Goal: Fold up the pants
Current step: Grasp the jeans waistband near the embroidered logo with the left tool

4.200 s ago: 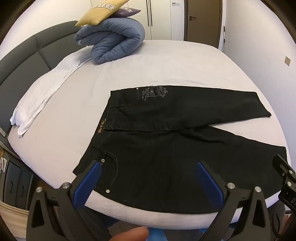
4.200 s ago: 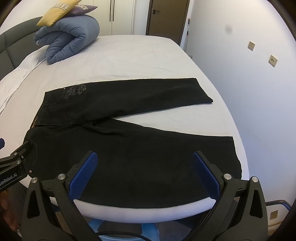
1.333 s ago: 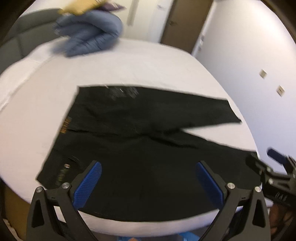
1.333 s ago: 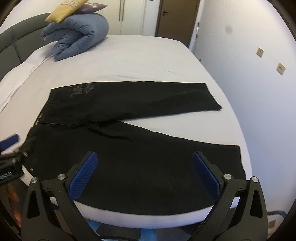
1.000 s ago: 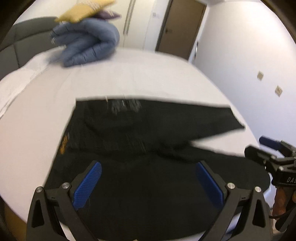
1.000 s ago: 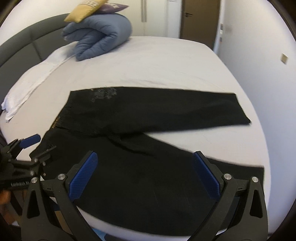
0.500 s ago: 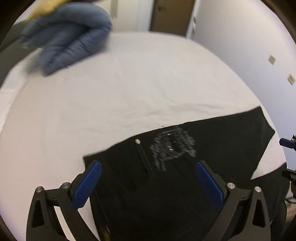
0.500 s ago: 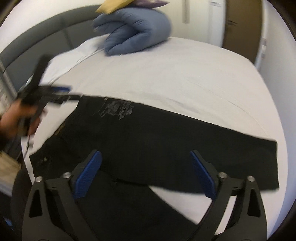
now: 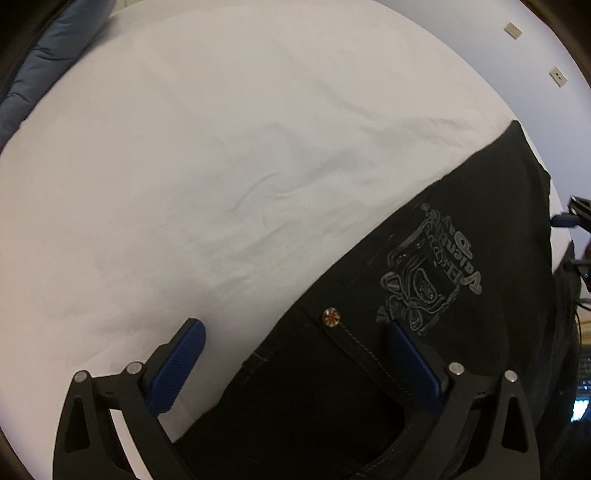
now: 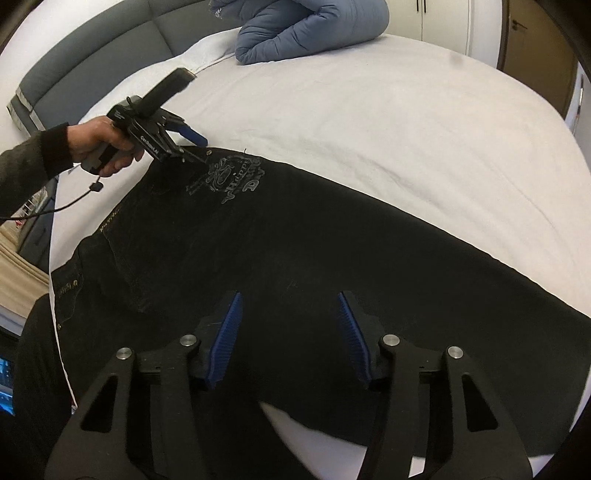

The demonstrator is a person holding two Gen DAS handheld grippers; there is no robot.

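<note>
Black pants [image 10: 295,251] lie flat on the white bed [image 10: 369,110], with a silver print near the waist [image 10: 229,177]. My left gripper [image 9: 295,332] is open over the far waist corner, one finger over the sheet, one over the fabric beside a rivet [image 9: 330,316]. It also shows in the right wrist view [image 10: 197,146], at that corner. My right gripper [image 10: 288,314] is open, low over the middle of the far leg. The pants also fill the lower right of the left wrist view [image 9: 443,295].
A rolled blue duvet [image 10: 310,26] lies at the head of the bed by the grey headboard [image 10: 92,70]. A white pillow [image 10: 207,51] lies beside it. The bed edge runs along the left [image 10: 55,240]. A door [image 10: 532,37] stands at the back right.
Both grippers have moved forward and down over the pants. The left went to the far waist corner, the right to the far leg and its jaws have narrowed.
</note>
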